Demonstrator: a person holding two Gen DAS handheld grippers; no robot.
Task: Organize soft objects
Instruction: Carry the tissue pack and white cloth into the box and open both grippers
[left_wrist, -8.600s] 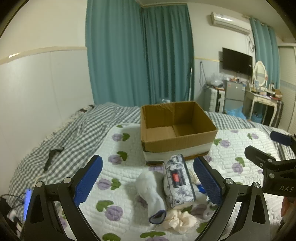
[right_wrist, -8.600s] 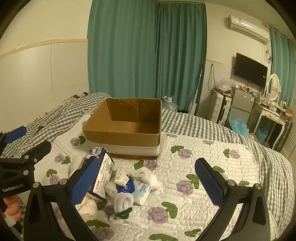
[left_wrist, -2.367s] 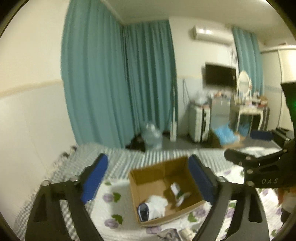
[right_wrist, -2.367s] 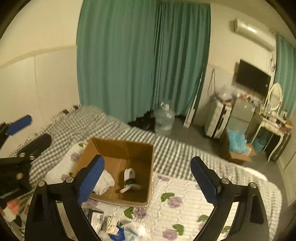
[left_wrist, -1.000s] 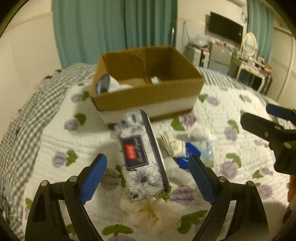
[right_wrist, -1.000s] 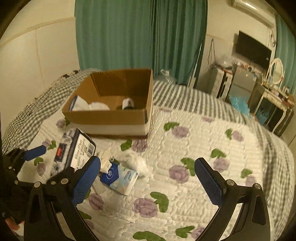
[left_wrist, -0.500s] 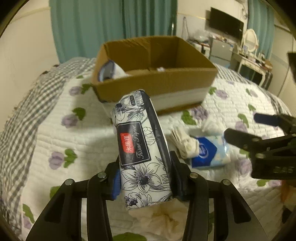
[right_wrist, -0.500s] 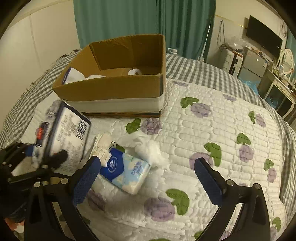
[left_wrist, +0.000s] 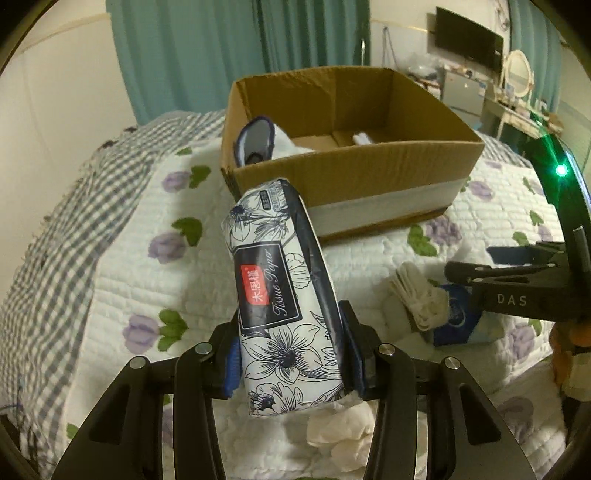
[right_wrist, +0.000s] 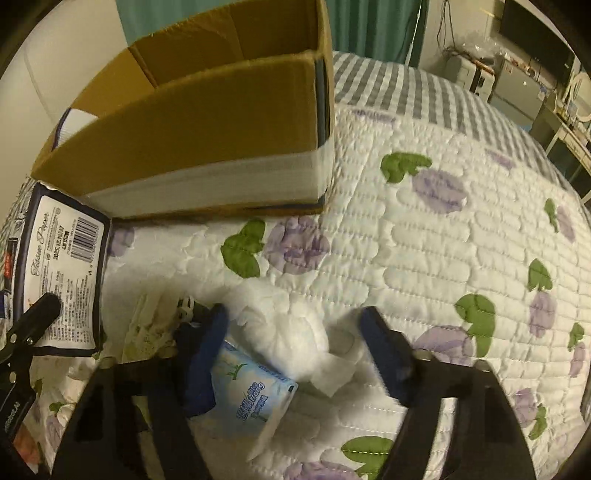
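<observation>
My left gripper (left_wrist: 291, 354) is shut on a floral black-and-white tissue pack (left_wrist: 280, 295) and holds it tilted above the quilt, in front of the cardboard box (left_wrist: 351, 173). The pack also shows at the left of the right wrist view (right_wrist: 62, 273). The box (right_wrist: 207, 122) holds a white sock with a dark cuff (left_wrist: 258, 140). My right gripper (right_wrist: 295, 354) is partly open, low over a white crumpled tissue (right_wrist: 291, 328) and a blue tissue packet (right_wrist: 255, 395), its jaws on either side of them.
A folded white cloth (left_wrist: 417, 299) and a cream crumpled cloth (left_wrist: 340, 428) lie on the flowered quilt (right_wrist: 424, 240). A grey checked blanket (left_wrist: 74, 206) lies to the left. Green curtains, a TV and a dresser stand behind the bed.
My left gripper has lifted the tissue pack a little higher. My right gripper has dropped close to the quilt and its jaws have narrowed around the white tissue and blue packet.
</observation>
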